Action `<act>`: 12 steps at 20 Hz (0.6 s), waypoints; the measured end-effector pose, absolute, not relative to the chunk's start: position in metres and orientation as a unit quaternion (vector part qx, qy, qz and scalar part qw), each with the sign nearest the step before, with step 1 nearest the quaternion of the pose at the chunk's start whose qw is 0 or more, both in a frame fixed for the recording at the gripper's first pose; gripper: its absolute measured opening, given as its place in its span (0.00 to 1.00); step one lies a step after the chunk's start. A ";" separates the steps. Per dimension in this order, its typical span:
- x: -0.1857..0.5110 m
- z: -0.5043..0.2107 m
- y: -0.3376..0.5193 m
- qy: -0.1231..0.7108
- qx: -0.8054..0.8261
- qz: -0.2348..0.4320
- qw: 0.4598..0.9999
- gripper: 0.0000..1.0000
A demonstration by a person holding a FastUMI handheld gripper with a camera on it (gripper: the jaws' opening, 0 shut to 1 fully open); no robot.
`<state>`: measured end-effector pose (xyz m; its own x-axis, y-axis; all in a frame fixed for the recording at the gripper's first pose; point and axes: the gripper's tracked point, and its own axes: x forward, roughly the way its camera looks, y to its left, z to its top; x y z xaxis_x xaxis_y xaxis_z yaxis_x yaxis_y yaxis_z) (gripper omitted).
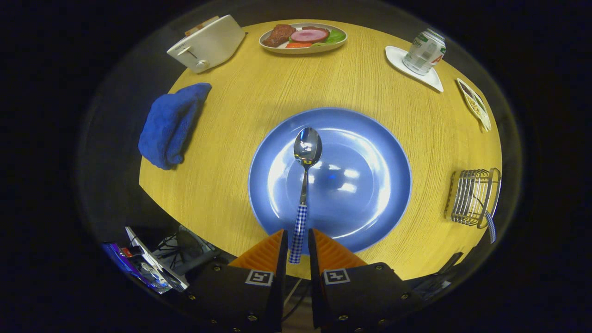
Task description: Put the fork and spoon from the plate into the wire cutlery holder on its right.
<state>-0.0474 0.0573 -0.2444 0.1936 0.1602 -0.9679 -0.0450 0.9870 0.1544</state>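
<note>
Spoon: polished metal bowl, slim metal neck, handle in blue-and-white check. It points straight ahead, bowl far, over the middle of the plate; whether it rests on the plate or is lifted off cannot be told. Handle end sits between the fingers of the gripper, which stand narrowly apart to either side of it; contact cannot be confirmed.

Plate: large, round, glossy blue, lying flat on the yellow wooden table.

Wire cutlery holder: chromed wire basket, well to the right of the plate, near the table edge. A blue-checked handle sticks out of it, its head hidden.
</note>
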 end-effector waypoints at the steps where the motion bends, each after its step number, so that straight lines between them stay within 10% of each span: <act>1: -0.045 -0.247 0.057 0.633 0.042 0.066 0.770 0.25; 12: -0.049 -0.275 0.063 0.659 0.023 0.070 0.749 0.25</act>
<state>-0.0491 0.0628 -0.2747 0.1229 0.1346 -0.9833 -0.0744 0.9892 0.1261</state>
